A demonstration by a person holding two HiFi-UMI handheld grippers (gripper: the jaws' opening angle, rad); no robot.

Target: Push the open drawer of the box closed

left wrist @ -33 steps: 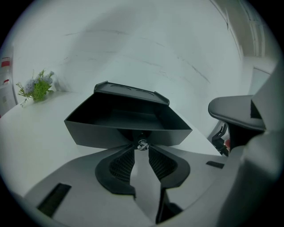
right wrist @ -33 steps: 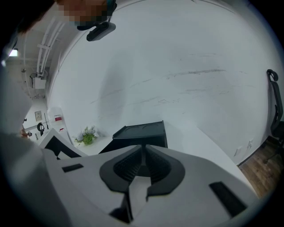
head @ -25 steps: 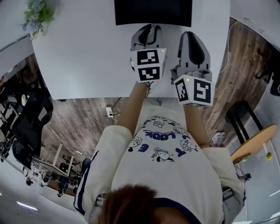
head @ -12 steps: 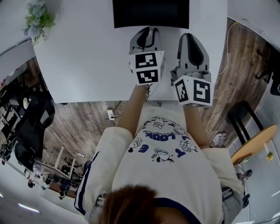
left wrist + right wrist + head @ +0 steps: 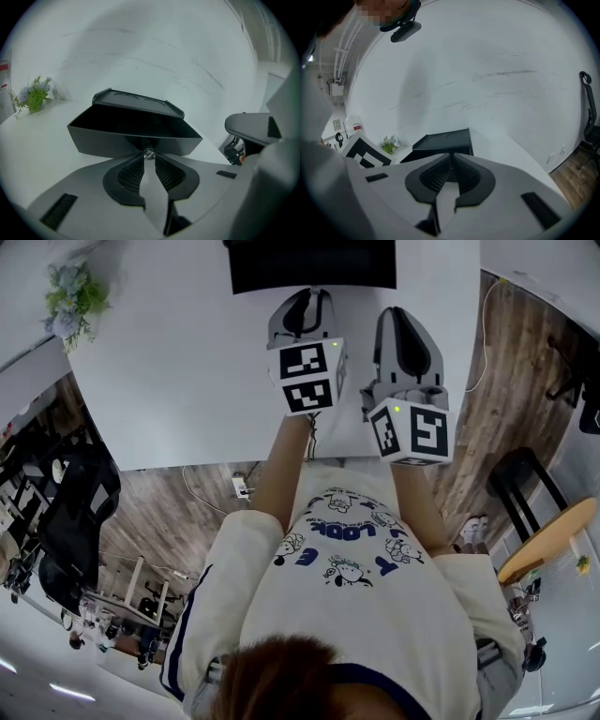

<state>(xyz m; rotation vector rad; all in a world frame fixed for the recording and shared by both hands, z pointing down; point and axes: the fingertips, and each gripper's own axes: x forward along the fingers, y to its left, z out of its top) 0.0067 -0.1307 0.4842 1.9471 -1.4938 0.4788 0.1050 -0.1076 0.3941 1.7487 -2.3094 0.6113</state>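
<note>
The black box stands at the table's far edge, cut off by the top of the head view. In the left gripper view its drawer is pulled out towards me, dark inside, under the box's top. My left gripper is right at the drawer front, its tips closed on the small metal knob. Beside it to the right, my right gripper is held above the table, shut with nothing between its jaws, and it looks at the box from farther back.
The white table holds a small potted plant at its far left corner. A black chair stands on the wooden floor at the left, and a round wooden table at the right.
In the head view the box and both grippers have drifted slightly up and left together. No grip has visibly changed.
</note>
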